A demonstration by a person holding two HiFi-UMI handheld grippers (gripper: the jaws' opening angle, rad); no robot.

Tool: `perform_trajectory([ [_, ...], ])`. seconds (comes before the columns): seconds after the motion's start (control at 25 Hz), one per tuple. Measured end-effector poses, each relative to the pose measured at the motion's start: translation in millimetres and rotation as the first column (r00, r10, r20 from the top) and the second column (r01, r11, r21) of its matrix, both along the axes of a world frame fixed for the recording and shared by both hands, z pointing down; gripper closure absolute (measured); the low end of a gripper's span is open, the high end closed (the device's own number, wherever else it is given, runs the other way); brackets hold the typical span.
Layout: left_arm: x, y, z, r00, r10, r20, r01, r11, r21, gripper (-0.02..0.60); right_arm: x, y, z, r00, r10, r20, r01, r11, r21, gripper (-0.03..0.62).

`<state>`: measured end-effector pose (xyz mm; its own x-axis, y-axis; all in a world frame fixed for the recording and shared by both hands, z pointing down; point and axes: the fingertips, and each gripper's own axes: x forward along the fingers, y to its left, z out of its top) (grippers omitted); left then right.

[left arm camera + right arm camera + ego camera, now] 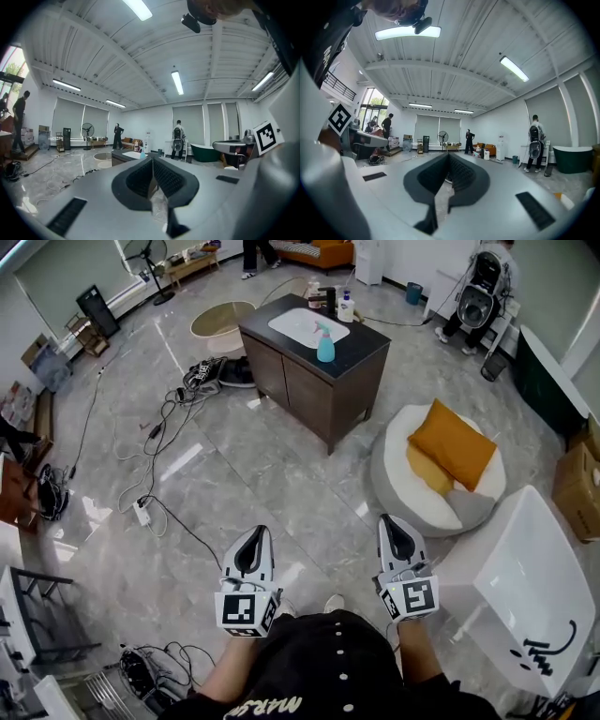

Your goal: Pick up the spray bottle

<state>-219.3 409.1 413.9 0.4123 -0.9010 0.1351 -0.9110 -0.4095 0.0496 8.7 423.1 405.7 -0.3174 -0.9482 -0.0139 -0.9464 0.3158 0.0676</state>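
The spray bottle [325,343] is teal with a white trigger head. It stands on the dark cabinet [309,385] beside an inset white sink [305,326], far across the floor in the head view. The left gripper view catches it as a small blue shape [142,154] just above the jaws. My left gripper [255,534] and right gripper [392,521] are held side by side close to my body, pointing toward the cabinet. Both are shut with nothing between the pads [164,176] [461,174], and both are far from the bottle.
A round white pouf [412,493] with an orange cushion [453,443] sits right of the path. A white tub [525,587] stands at the near right. Cables and a power strip [142,512] trail over the grey floor at left. People stand at the back.
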Motion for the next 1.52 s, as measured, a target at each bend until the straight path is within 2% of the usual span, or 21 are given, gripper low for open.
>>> perform_trajectory([
  [0.28, 39.4, -0.5, 6.9, 1.0, -0.011, -0.02, 0.01, 1.0, -0.022, 0.565, 38.4, -4.8, 18.4, 0.996, -0.018, 0.085, 0.022, 0.999, -0.047, 0.6],
  [0.44, 62.1, -11.9, 15.3, 1.0, 0.005, -0.02, -0.006, 0.999, -0.041, 0.565, 54.5, -22.6, 21.3, 0.999, -0.005, 0.044, 0.008, 0.998, -0.057, 0.6],
  [0.6, 73.6, -45.5, 19.0, 1.0, 0.016, -0.016, -0.017, 0.999, -0.034, 0.565, 69.7, -47.7, 27.4, 0.999, 0.015, 0.035, -0.013, 0.998, -0.063, 0.6],
  [0.76, 84.0, -95.9, 21.1, 0.999, 0.019, -0.03, -0.019, 1.0, -0.018, 0.565, 83.1, -89.1, 38.3, 0.999, 0.036, -0.004, -0.036, 0.996, -0.082, 0.6],
  [0.96, 95.4, -181.3, 23.4, 0.999, 0.04, -0.037, -0.04, 0.999, -0.013, 0.565, 93.4, -165.1, 24.8, 0.999, 0.037, 0.037, -0.035, 0.999, -0.031, 0.6],
  [1.08, 97.6, -235.2, 16.4, 0.998, 0.055, -0.038, -0.055, 0.998, -0.007, 0.565, 94.1, -219.6, 20.0, 0.999, 0.05, -0.013, -0.051, 0.998, -0.043, 0.6],
  [1.16, 98.1, -270.2, 9.9, 0.997, 0.066, -0.035, -0.066, 0.998, 0.003, 0.565, 93.2, -255.7, 15.1, 0.998, 0.055, -0.04, -0.057, 0.997, -0.044, 0.6],
  [1.32, 93.3, -332.2, 1.7, 0.996, 0.077, -0.049, -0.076, 0.997, 0.02, 0.565, 87.6, -320.0, 7.5, 0.999, 0.046, -0.017, -0.047, 0.999, -0.026, 0.6],
  [1.52, 85.1, -386.5, 0.0, 0.996, 0.078, -0.036, -0.077, 0.997, 0.022, 0.565, 80.6, -376.0, 1.0, 0.999, 0.039, -0.02, -0.039, 0.999, -0.014, 0.6],
])
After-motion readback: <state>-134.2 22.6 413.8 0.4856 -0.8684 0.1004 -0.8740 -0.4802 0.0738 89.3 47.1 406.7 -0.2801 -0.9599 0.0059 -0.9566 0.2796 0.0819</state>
